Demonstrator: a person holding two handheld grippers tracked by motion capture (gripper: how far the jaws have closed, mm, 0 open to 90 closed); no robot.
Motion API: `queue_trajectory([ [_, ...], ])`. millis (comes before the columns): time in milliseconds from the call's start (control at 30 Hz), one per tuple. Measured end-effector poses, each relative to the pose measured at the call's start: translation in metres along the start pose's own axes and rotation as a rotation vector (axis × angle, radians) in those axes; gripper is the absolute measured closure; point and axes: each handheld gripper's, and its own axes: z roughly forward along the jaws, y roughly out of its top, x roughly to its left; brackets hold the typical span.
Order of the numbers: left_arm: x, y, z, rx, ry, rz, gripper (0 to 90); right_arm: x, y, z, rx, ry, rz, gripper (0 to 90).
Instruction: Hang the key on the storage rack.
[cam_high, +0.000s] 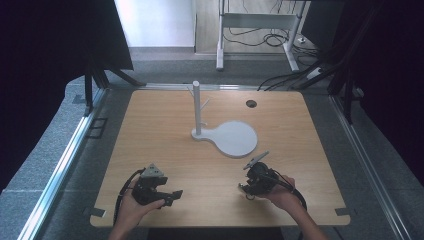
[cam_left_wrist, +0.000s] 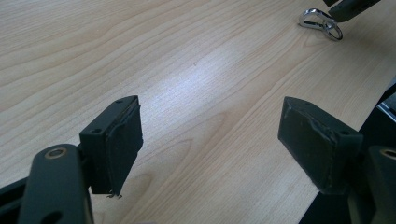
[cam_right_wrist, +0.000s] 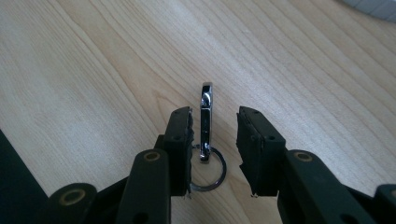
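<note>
Straddling a metal clasp (cam_right_wrist: 206, 122) with attached key ring (cam_right_wrist: 208, 173), the right tool (cam_right_wrist: 214, 122) rests low on the wooden tabletop (cam_right_wrist: 93, 70), jaws narrowly parted, the clasp between them and close to the left-hand pad. The left tool (cam_left_wrist: 210, 140) hovers wide open, the clasp lying far ahead, beyond its right-hand jaw.

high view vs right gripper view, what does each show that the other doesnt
High view alone: the white stand with its round base, the left gripper, both hands, the floor and cables beyond the table. Right gripper view alone: the clip's key ring and the gap between the clip and each of the fingers flanking it. Both: the wooden table, the right gripper and the clip.
</note>
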Motion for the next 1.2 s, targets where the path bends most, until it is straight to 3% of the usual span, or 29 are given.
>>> queue_trajectory([
  [900,-0.004,0.0,0.007,0.027,-0.012,0.014,22.3,0.005,0.005,0.018,0.093,-0.035,-0.032,70.7],
  [1200,-0.003,0.0,0.007,0.028,-0.01,0.015,22.1,0.007,0.003,0.017,0.096,-0.037,-0.047,81.9],
])
